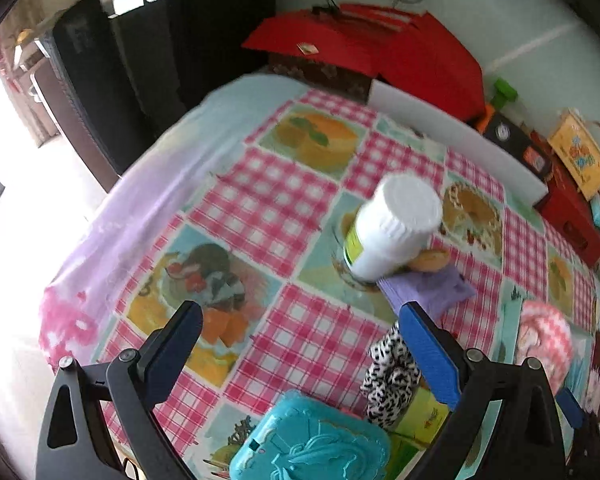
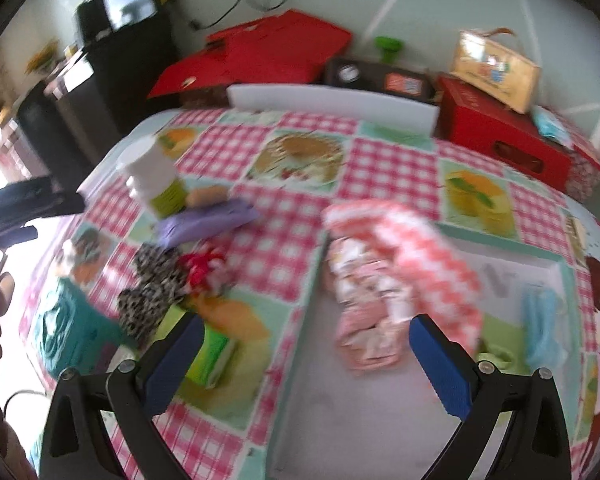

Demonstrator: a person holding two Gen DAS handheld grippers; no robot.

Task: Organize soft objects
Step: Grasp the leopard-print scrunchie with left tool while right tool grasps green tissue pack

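Note:
My left gripper (image 1: 300, 320) is open and empty above the checked tablecloth (image 1: 268, 196). A black-and-white spotted cloth (image 1: 388, 376) lies by its right finger, a purple cloth (image 1: 428, 284) just beyond. My right gripper (image 2: 304, 332) is open and empty over a white tray (image 2: 364, 408). In the tray lie a pink patterned cloth (image 2: 364, 300), a pink-and-white zigzag cloth (image 2: 420, 240) and a blue face mask (image 2: 544, 320). The right wrist view also shows the spotted cloth (image 2: 152, 288), a red-and-white soft item (image 2: 204, 268) and the purple cloth (image 2: 208, 220).
A white bottle (image 1: 392, 224) with a green label stands by the purple cloth, a brown item (image 1: 432, 260) beside it. A teal box (image 1: 312, 440) sits at the near edge. A green pack (image 2: 212, 360) lies left of the tray. Red boxes (image 2: 500, 136) and a white board (image 2: 332, 104) line the back.

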